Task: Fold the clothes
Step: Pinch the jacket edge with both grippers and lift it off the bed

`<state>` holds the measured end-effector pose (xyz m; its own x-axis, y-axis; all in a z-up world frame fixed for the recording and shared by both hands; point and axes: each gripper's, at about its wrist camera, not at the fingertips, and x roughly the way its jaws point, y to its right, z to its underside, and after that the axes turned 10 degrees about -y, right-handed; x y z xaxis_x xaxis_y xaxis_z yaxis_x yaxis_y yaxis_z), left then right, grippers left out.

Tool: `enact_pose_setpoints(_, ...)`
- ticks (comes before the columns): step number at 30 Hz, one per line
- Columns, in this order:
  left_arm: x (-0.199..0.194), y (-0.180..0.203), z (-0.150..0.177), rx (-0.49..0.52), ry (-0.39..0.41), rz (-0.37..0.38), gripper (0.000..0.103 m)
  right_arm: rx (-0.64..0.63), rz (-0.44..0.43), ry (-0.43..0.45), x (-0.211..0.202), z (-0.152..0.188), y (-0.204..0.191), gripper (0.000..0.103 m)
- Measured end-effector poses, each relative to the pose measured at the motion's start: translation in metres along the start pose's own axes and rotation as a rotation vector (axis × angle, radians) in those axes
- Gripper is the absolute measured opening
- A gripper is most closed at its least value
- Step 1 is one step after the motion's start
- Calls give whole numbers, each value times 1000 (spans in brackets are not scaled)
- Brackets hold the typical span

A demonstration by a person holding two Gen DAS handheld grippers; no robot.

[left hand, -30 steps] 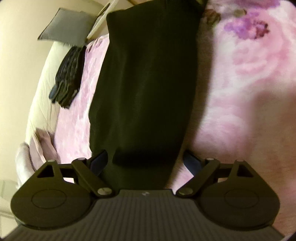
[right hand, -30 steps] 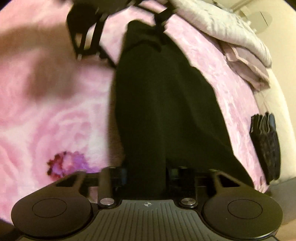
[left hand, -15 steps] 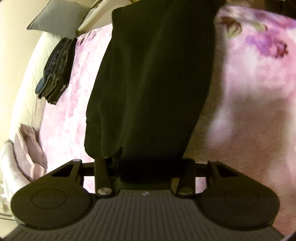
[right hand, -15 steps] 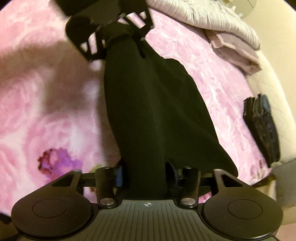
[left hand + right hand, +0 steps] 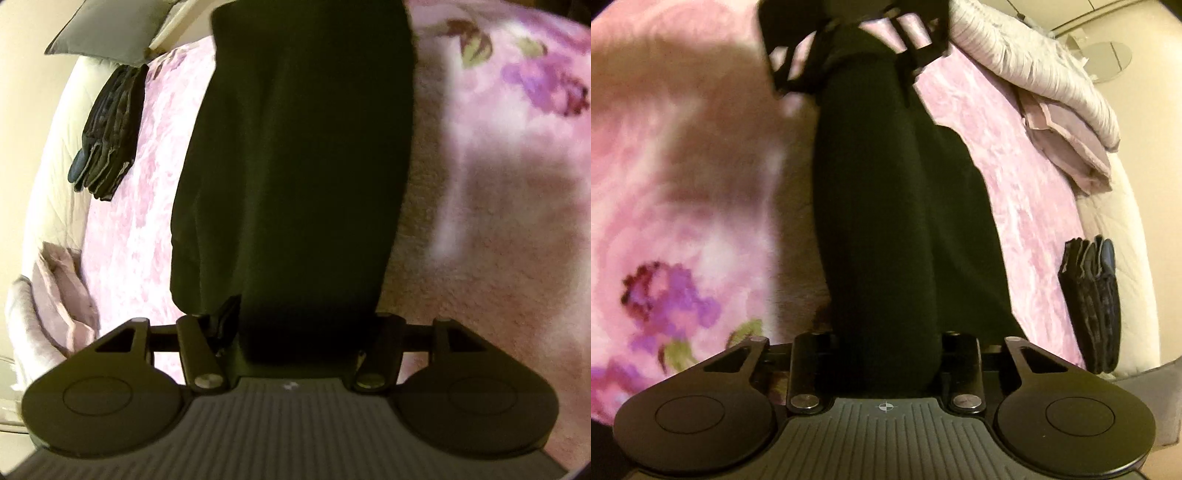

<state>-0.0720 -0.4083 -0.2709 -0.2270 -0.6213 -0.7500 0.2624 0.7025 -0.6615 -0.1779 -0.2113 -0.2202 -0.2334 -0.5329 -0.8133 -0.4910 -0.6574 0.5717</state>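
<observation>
Black cloth, a long dark garment [image 5: 295, 177], is stretched between the two tools above the pink flowered blanket [image 5: 498, 206], which I take as the landmark. The left gripper [image 5: 308, 332] is closed on one end of the garment, with cloth bunched between its fingers. The right gripper [image 5: 886, 354] is clamped on the opposite end in the same manner. In the right wrist view the left gripper [image 5: 857, 48] appears at the far end of the cloth, blurred, above the blanket.

The garment hangs as a narrow band, and one loose flap drops toward the blanket on the side of the white quilted cover [image 5: 55, 177]. From this I judge that it is already doubled lengthwise at least once, but I cannot count the layers. The cross fold, bringing one end over to the other, seems not yet made, since the two ends are well apart. After that, the garment must be laid down on the blanket and smoothed.

At the edge of the blanket, partly on the white cover, lies a small dark folded stack [image 5: 1089, 306], probably finished pieces. Beyond the blanket's other side are lilac folded cloths [image 5: 1067, 151] and a pale striped bedding [image 5: 1034, 70]; whether these belong to the task I cannot tell. A grey pillow [image 5: 110, 26] rests beyond the stack.
</observation>
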Motion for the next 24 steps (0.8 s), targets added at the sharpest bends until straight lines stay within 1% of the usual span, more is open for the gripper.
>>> enact_pose_setpoints(2,-3,-3,-5,-14,-21,-8,45,1,-21,10,-8,-2,14,32)
enact_pose_setpoints(3,-7,-6,-6,-24,-27,-1,41,-6,-29,16,-13,-2,20,32)
enact_pose_setpoints(6,-27,-21,-11,-43,-36,23,36,-32,-62,32,-30,2,41,31)
enact_pose_setpoints(8,-43,-33,-16,-51,-40,53,34,-57,-112,33,-39,5,60,31)
enact_pose_setpoints(11,-68,-56,-27,-86,-57,123,33,-106,-201,24,-54,9,95,31)
enact_pose_setpoints(14,-91,-76,-36,-125,-79,163,33,-164,-226,41,-71,16,121,31)
enact_pose_setpoints(18,-120,-106,-48,-175,-111,183,33,-215,-237,82,-91,21,157,30)
enact_pose_setpoints(20,-130,-123,-52,-197,-125,180,33,-231,-236,104,-99,24,174,30)
enact_pose_setpoints(24,-149,-153,-56,-232,-156,147,33,-235,-226,145,-110,26,211,30)
